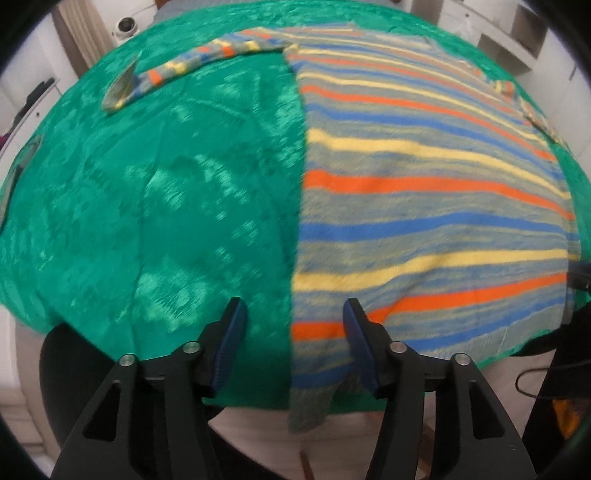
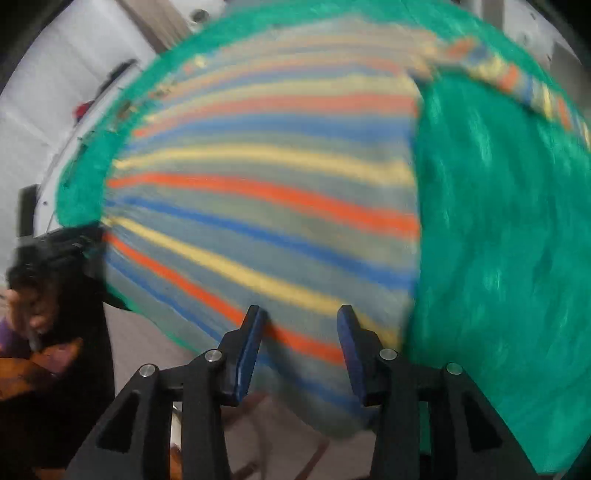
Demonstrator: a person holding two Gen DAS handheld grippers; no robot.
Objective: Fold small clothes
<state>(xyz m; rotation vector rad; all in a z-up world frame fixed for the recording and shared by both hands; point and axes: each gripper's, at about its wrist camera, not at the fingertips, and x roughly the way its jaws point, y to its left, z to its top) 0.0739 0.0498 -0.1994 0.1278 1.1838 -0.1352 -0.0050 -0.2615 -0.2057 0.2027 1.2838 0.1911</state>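
A green patterned cloth (image 1: 147,206) covers the table, which fills both views; white cupboards and shelving (image 1: 509,33) stand beyond its far edge, and pale flooring shows below its near edge. On the cloth a striped sweater (image 1: 424,192) lies spread flat, banded in orange, yellow, blue and grey; its hem droops over the near table edge. One sleeve (image 1: 192,70) stretches out sideways at the far end; the other sleeve (image 1: 524,107) appears folded in along the opposite side. The knit looks soft, light and limp, likely to sag and drag on the cloth rather than slide, so it is best taken at the hem corners or side seams. The left gripper (image 1: 293,314) hovers with its jaws spread and holding nothing, straddling the sweater's side edge near the hem. The right gripper (image 2: 301,319) hovers likewise released and empty above the hem at the opposite side. The right wrist view is blurred.
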